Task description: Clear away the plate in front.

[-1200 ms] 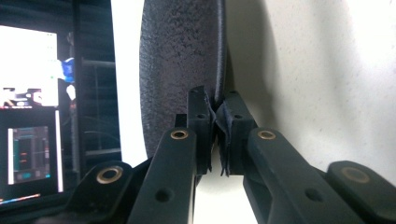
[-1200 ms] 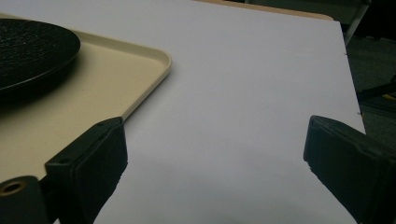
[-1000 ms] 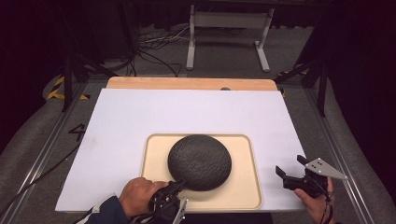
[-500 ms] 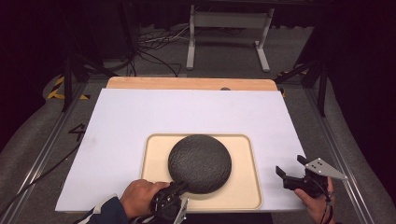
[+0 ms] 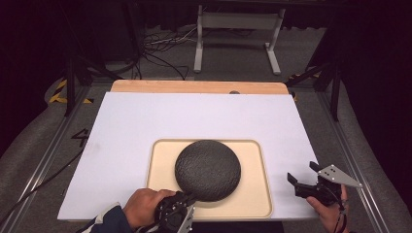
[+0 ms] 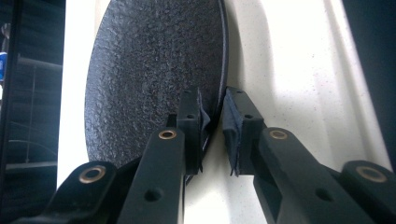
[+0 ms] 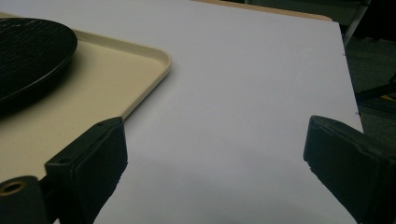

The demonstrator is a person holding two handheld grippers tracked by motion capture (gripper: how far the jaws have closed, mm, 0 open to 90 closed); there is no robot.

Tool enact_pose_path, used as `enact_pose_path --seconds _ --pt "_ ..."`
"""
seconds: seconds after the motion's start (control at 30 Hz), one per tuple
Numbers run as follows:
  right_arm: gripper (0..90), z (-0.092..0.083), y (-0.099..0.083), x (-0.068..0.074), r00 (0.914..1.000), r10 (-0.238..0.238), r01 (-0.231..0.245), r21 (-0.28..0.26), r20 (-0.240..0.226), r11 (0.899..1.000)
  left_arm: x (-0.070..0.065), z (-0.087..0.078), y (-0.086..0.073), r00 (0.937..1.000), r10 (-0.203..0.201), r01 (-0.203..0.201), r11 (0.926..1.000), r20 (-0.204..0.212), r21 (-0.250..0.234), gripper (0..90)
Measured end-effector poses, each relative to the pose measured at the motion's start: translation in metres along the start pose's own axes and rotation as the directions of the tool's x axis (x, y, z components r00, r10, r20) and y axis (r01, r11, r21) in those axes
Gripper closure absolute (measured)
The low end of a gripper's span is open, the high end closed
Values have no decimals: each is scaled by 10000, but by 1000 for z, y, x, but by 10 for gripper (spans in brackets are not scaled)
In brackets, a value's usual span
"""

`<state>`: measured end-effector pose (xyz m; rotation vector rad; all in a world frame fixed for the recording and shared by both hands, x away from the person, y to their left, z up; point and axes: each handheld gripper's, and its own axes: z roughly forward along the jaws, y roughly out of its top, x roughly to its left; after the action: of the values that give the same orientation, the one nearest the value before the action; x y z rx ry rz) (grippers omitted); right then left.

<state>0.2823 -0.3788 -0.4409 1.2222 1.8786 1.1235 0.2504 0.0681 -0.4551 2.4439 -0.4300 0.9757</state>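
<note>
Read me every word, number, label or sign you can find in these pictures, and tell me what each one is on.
"4": a dark mark on the grey floor left of the white sheet; it looks like this figure, but it is blurred, so not certain.
Yellow-and-black striped tape at far left: a warning pattern, no words.
Black plate, cream tray and white sheet: no text.
</note>
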Motion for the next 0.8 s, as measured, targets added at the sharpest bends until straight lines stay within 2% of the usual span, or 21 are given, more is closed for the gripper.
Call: enact_pose_path --seconds 0.1,0.17,0.23,0.27,0.4,0.6,0.67,0.73,0.77,0.8 --pt "67 0 0 0 10000 0 0 3 -6 10000 1 -4 0 10000 -79 80 9999 53 -124 766" --pt "67 0 0 0 10000 -18 18 -4 -13 10000 5 -8 -1 9993 -379 382 9984 78 -425 759" --pt "67 0 0 0 10000 16 -16 -17 6 10000 8 -10 -1 9984 -564 563 9968 2 -561 758" --pt "67 0 0 0 10000 14 -14 -5 16 10000 10 -11 -2 9975 -691 680 9960 -178 -573 758" --pt "68 0 0 0 10000 -3 3 14 -4 10000 14 -11 -5 9961 -790 770 9958 -384 -502 751" --pt "67 0 0 0 10000 -2 2 17 8 10000 23 -12 -9 9900 -1249 1202 9902 -654 -711 711" --pt "67 0 0 0 10000 -8 8 5 6 10000 27 -13 -11 9891 -1231 1176 9907 -812 -691 684" --pt "68 0 0 0 10000 4 -4 11 8 10000 30 -15 -13 9829 -1607 1545 9854 -898 -719 649" --pt "67 0 0 0 10000 -2 2 17 3 10000 30 -15 -13 9829 -1607 1545 9854 -898 -719 644" --pt "67 1 0 0 10000 -14 14 29 -4 10000 33 -17 -16 9799 -1735 1664 9831 -983 -766 624"
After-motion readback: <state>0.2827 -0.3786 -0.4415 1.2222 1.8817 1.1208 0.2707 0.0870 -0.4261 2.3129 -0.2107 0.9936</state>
